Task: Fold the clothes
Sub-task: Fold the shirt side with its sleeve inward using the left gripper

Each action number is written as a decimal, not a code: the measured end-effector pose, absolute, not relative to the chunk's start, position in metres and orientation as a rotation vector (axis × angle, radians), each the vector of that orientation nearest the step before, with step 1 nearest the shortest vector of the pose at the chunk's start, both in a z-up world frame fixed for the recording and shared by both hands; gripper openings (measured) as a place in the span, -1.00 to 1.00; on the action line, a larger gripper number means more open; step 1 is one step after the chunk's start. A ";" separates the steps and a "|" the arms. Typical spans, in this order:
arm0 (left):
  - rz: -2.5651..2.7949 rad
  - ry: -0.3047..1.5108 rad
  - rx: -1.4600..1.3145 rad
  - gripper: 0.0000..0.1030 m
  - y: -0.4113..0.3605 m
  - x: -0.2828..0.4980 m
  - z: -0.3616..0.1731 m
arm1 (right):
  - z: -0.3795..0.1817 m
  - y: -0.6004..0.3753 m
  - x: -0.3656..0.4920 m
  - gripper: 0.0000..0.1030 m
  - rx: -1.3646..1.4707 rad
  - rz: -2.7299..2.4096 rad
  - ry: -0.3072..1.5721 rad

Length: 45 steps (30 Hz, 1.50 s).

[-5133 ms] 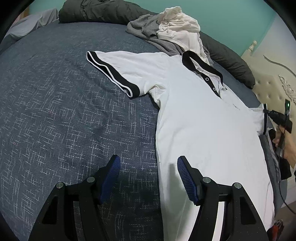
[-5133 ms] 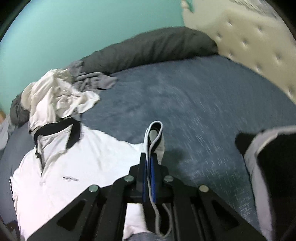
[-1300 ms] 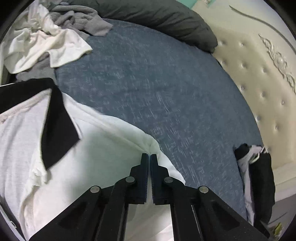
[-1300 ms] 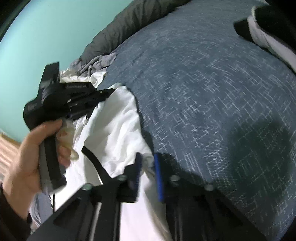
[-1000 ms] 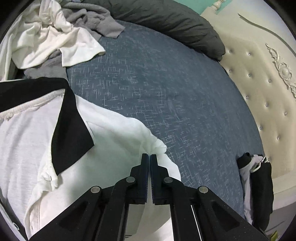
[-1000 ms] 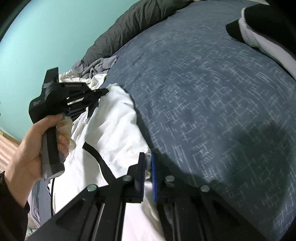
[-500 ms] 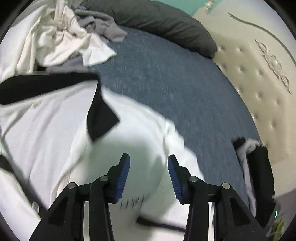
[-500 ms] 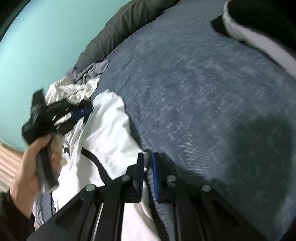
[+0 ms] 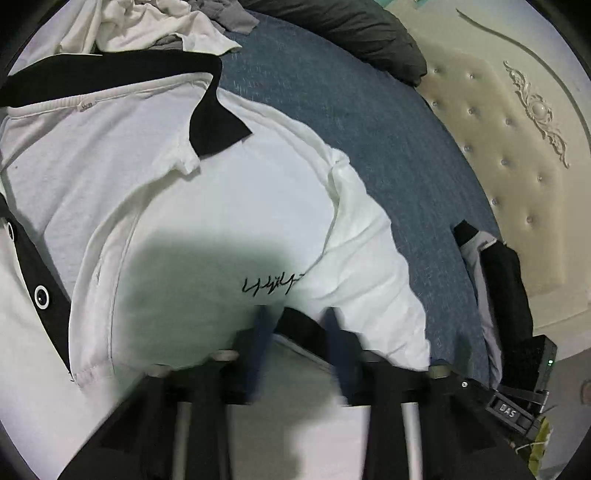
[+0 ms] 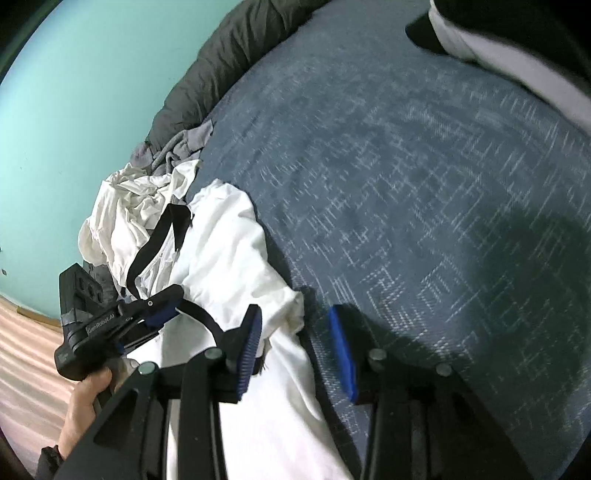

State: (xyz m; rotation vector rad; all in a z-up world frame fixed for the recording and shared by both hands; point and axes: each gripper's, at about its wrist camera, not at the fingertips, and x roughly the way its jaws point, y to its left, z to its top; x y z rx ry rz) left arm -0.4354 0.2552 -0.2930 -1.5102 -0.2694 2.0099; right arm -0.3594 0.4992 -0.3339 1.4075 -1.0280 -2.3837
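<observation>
A white polo shirt (image 9: 184, 184) with a black collar lies on the blue bedcover (image 10: 406, 184), one sleeve folded in over its chest. In the left wrist view my left gripper (image 9: 301, 336) is blurred, and its jaws are closing with the sleeve's black cuff (image 9: 299, 325) between them; the pads do not visibly press on it. The right wrist view shows that gripper (image 10: 170, 314) at the cuff band (image 10: 201, 315), held by a hand (image 10: 85, 398). My right gripper (image 10: 299, 339) is opening, its fingers apart over the shirt's edge (image 10: 288, 302), gripping nothing.
A heap of white and grey clothes (image 9: 147, 22) lies beyond the collar. A dark grey pillow (image 9: 351, 29) runs along the bed's far side. A folded black and white garment (image 9: 498, 280) sits by the cream tufted headboard (image 9: 517, 147).
My left gripper let go of the shirt's shoulder, opened, and drew back over the chest to the black cuff. My right gripper, shut on the shirt's edge before, now stands apart.
</observation>
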 end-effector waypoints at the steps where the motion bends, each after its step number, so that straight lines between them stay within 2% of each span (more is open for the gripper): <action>1: 2.013 -0.260 -1.510 -0.76 0.256 -0.436 -0.293 | -0.334 0.499 -0.358 -0.27 1.415 -2.377 -1.017; 2: 2.017 -0.254 -1.508 -0.89 0.256 -0.436 -0.294 | -0.333 0.499 -0.355 -0.27 1.417 -2.383 -0.995; 6: 2.028 -0.249 -1.500 -0.92 0.255 -0.437 -0.292 | -0.330 0.493 -0.349 -0.27 1.452 -2.419 -0.831; 8: 2.034 -0.246 -1.495 -0.92 0.255 -0.437 -0.291 | -0.331 0.488 -0.350 -0.33 1.468 -2.437 -0.737; 10: 2.043 -0.241 -1.492 -0.92 0.254 -0.439 -0.290 | -0.331 0.487 -0.350 -0.85 1.456 -2.444 -0.706; 12: 2.052 -0.240 -1.490 -0.92 0.252 -0.439 -0.290 | -0.331 0.488 -0.351 -0.96 1.442 -2.436 -0.689; 15: 2.063 -0.231 -1.491 -0.92 0.254 -0.440 -0.291 | -0.330 0.500 -0.348 -1.00 1.433 -2.506 -0.681; 21: 2.081 -0.230 -1.480 -0.91 0.256 -0.437 -0.288 | -0.326 0.513 -0.347 -0.97 1.395 -2.495 -0.762; 24: 2.104 -0.268 -1.464 -0.61 0.250 -0.431 -0.284 | -0.324 0.505 -0.355 -0.91 1.421 -2.461 -0.755; 26: 2.101 -0.305 -1.443 -0.27 0.249 -0.423 -0.279 | -0.325 0.499 -0.361 -0.82 1.452 -2.450 -0.719; 29: 2.056 -0.349 -1.415 -0.09 0.251 -0.403 -0.276 | -0.330 0.492 -0.366 -0.69 1.480 -2.407 -0.717; 31: 2.019 -0.358 -1.423 -0.02 0.259 -0.389 -0.279 | -0.330 0.490 -0.366 -0.46 1.473 -2.399 -0.724; 35: 1.958 -0.385 -1.441 -0.02 0.274 -0.372 -0.291 | -0.329 0.487 -0.365 -0.41 1.455 -2.385 -0.726; 38: 1.941 -0.400 -1.448 -0.05 0.282 -0.366 -0.297 | -0.327 0.482 -0.369 -0.47 1.434 -2.370 -0.687; 39: 1.937 -0.415 -1.456 -0.05 0.283 -0.364 -0.300 | -0.327 0.480 -0.371 -0.73 1.432 -2.365 -0.663; 40: 1.928 -0.433 -1.464 -0.09 0.283 -0.362 -0.302 | -0.327 0.478 -0.372 -0.87 1.431 -2.359 -0.638; 42: 1.908 -0.458 -1.480 -0.46 0.286 -0.361 -0.308 | -0.327 0.475 -0.375 -0.92 1.426 -2.352 -0.600; 43: 1.905 -0.455 -1.483 -0.70 0.288 -0.360 -0.309 | -0.326 0.476 -0.374 -0.93 1.422 -2.354 -0.595; 45: 1.900 -0.438 -1.481 -0.87 0.292 -0.358 -0.310 | -0.327 0.478 -0.374 -0.95 1.416 -2.362 -0.598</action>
